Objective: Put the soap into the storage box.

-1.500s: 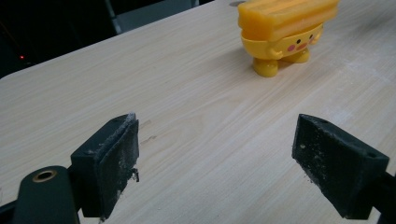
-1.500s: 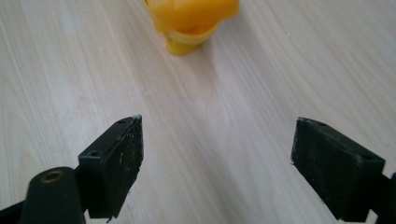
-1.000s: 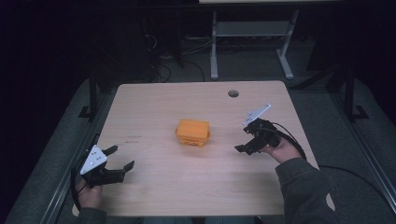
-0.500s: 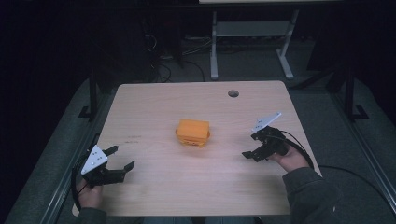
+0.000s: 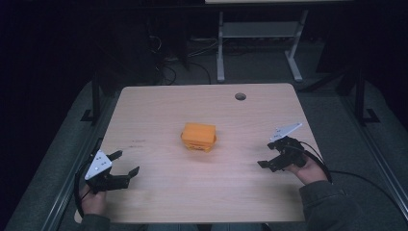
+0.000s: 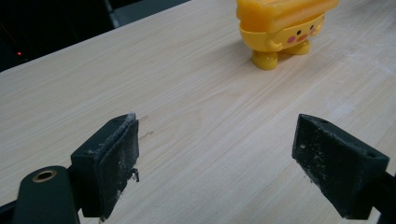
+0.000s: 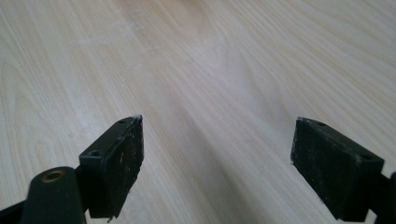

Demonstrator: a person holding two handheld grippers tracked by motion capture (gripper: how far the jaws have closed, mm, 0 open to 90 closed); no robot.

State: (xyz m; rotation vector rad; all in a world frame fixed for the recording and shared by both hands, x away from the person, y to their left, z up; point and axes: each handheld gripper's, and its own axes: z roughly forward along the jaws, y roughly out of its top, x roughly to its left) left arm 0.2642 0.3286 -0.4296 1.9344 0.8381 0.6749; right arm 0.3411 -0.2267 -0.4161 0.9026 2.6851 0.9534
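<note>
While both tongs are kept apart from it, a yellow-orange toy box (image 5: pixel 198 136) is seen near the middle of the wooden surface (image 5: pixel 159 106) in the high view. In the left gripper view it sits at the upper right of the frame (image 6: pixel 282 28), standing on small feet, with pink cheeks painted on its front. Left tongs (image 5: pixel 126 163) are held at the lower left of the high view, jaws spread wide, nothing between them. Right tongs (image 5: pixel 270 155) are held at the lower right, near the surface edge, jaws likewise released and empty. Bare wood grain is seen between the jaws in the right gripper view. A round hole (image 5: pixel 240 96) is noted near the far edge.
</note>
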